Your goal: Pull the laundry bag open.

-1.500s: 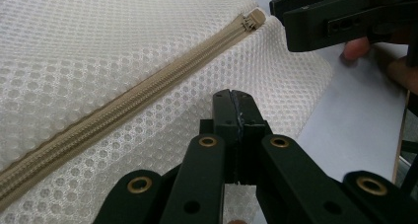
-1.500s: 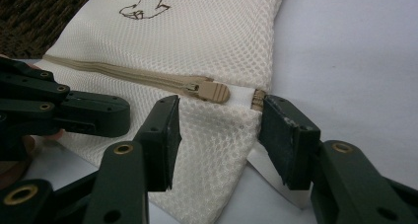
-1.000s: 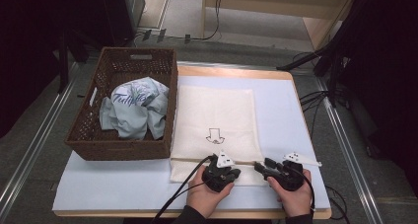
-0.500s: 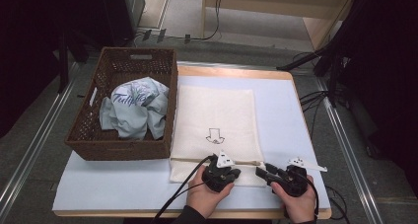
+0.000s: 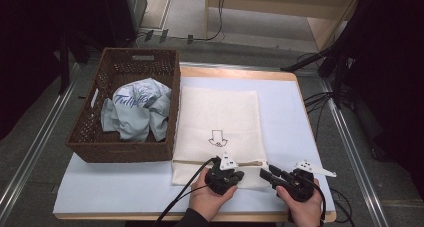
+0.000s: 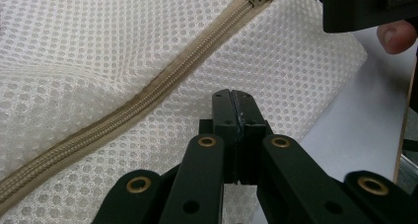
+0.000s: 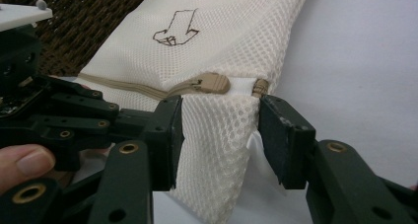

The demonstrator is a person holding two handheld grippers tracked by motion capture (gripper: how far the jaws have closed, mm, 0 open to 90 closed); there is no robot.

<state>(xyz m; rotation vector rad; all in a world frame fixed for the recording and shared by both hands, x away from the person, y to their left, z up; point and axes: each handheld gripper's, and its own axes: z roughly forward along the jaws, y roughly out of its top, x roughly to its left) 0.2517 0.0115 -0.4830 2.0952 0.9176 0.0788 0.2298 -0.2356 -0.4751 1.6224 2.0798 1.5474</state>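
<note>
Both grippers sit low in the frame: your left gripper (image 5: 223, 176) is clamped on the mesh bag (image 5: 220, 122); your right gripper (image 7: 219, 135) has been closing around the bag's corner by the zipper pull (image 7: 209, 83).

Both grippers, left (image 5: 223, 174) and right (image 5: 285, 179), are black, each topped by a pale grey three-cornered plate; brass-ringed pivots dot the linkage arms (pads flat, scuffed), black cables trail toward 7 o'clock, dark sleeve on the left arm

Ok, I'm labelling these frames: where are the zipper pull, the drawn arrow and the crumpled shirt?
zipper pull (image 7: 213, 83), right gripper view, on its tan tab.
drawn arrow (image 5: 218, 136), high view, on its shaft.
crumpled shirt (image 5: 135, 112), high view, on its pale middle folds.
</note>
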